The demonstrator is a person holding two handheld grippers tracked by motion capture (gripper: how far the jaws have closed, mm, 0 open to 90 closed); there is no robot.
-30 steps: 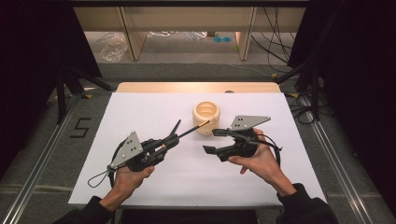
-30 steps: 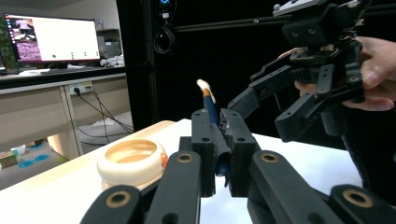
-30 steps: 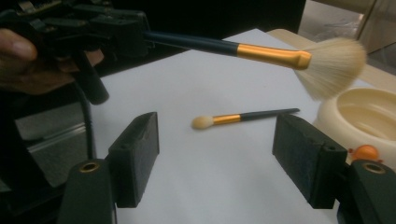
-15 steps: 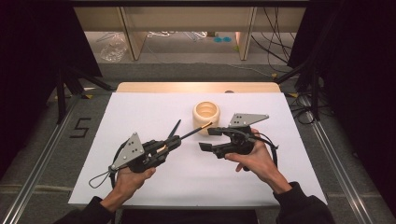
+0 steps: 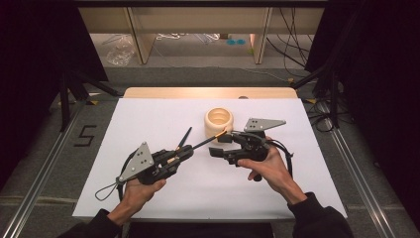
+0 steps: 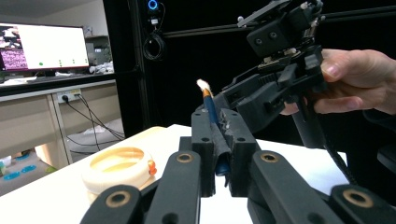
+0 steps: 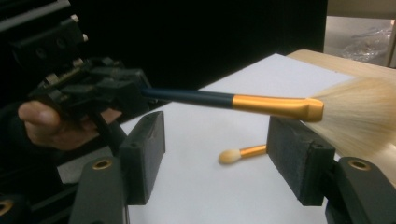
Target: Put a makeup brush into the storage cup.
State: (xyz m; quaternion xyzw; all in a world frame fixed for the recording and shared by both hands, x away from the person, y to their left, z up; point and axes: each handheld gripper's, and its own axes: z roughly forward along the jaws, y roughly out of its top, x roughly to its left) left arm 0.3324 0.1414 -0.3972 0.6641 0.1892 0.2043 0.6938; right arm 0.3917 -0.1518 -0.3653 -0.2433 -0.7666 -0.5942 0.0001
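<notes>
My left gripper [image 5: 184, 152] [image 6: 218, 135] is shut on the dark blue handle of a brush [image 6: 211, 109], which it holds slanting up and to the right. The brush's gold ferrule [image 7: 275, 106] and pale fan of bristles [image 7: 359, 114] reach past my right gripper [image 5: 221, 144] [image 7: 222, 140]. That gripper's jaws have just been closing. They still stand apart with the ferrule between them, and the pads [image 7: 299, 158] do not touch it. A cream cup [image 5: 219, 121] [image 6: 119, 165] stands just behind the brush tip.
A second, smaller brush [image 5: 184, 137] [image 7: 243, 153] lies on the white sheet [image 5: 148, 114] between the grippers. A wooden table edge [image 5: 198, 92] runs along the back. Black frame legs and cables stand at both sides.
My right gripper has shifted slightly left towards the brush head, and its jaws have narrowed around the ferrule. The left gripper and the held brush have stayed still.
</notes>
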